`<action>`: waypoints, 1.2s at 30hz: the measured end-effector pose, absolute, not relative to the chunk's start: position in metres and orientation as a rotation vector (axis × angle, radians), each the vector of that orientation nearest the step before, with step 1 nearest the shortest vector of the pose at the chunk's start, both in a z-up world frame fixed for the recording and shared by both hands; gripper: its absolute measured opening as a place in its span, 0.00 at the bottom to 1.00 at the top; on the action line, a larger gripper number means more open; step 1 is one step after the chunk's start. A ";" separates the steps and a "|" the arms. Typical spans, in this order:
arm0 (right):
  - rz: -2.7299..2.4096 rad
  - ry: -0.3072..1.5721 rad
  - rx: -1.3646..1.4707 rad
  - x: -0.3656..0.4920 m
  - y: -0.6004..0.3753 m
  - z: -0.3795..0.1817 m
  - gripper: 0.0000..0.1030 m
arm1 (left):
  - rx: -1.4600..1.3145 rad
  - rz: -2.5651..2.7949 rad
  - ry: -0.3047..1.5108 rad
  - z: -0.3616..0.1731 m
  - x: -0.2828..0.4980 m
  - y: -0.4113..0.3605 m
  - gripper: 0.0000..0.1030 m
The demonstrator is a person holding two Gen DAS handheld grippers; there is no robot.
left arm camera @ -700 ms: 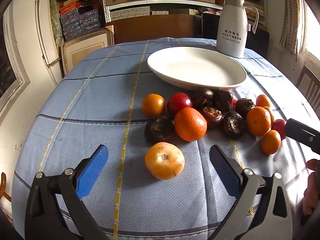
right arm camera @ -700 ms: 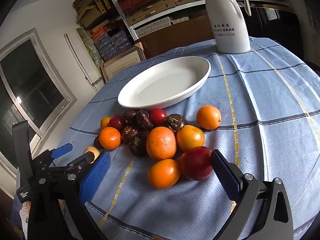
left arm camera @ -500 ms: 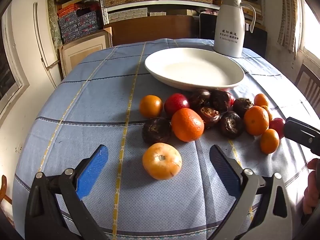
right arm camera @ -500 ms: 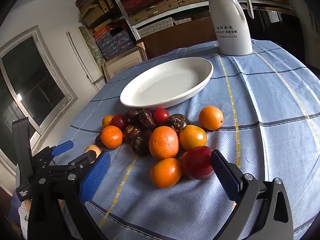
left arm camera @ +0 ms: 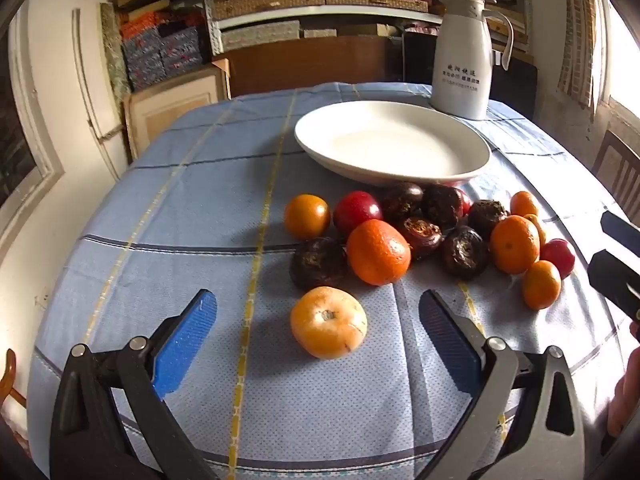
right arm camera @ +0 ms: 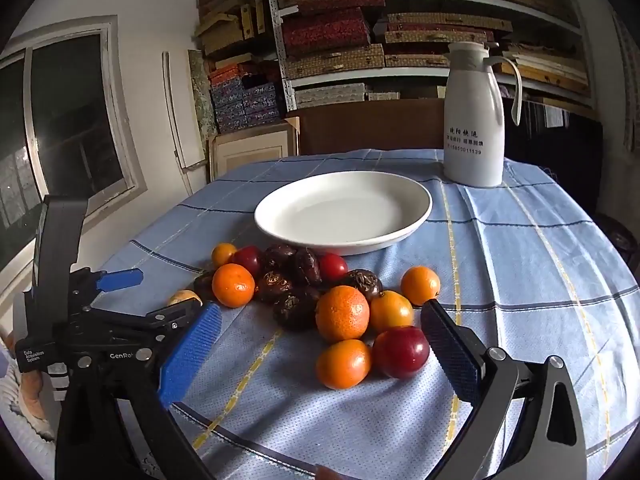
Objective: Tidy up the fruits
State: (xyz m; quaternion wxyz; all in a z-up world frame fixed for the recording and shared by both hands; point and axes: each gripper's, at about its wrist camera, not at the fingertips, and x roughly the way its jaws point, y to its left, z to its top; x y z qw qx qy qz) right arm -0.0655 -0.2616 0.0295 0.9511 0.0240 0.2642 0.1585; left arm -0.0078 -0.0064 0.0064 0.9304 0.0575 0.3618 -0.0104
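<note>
A pile of fruit lies on the blue checked tablecloth (left arm camera: 192, 208) in front of an empty white oval plate (left arm camera: 394, 144), which also shows in the right wrist view (right arm camera: 344, 210): oranges, red plums and dark brown fruits. My left gripper (left arm camera: 318, 316) is open and empty, its jaws either side of a pale orange persimmon (left arm camera: 328, 322) without touching it. My right gripper (right arm camera: 320, 324) is open and empty, just short of a small orange (right arm camera: 344, 364) and a red plum (right arm camera: 401, 351). A large orange (left arm camera: 378, 252) lies behind the persimmon.
A white thermos jug (left arm camera: 464, 56) stands behind the plate at the table's far right. Shelves with stacked boxes (right arm camera: 332, 36) fill the back wall. A window (right arm camera: 60, 120) is on the left. A wooden chair (left arm camera: 618, 168) stands to the right of the table.
Both grippers have dropped lower and tilted up, so the room behind shows more. The left gripper has closed in on the persimmon. The fruit has not moved.
</note>
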 end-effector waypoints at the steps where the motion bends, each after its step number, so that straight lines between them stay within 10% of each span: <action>1: 0.301 0.527 0.034 -0.067 -0.260 0.031 0.97 | 0.124 -0.003 0.723 0.009 -0.011 -0.007 0.96; 36: 0.289 0.702 0.151 -0.046 -0.270 0.008 0.97 | 0.116 -0.054 0.788 -0.001 -0.010 -0.015 0.96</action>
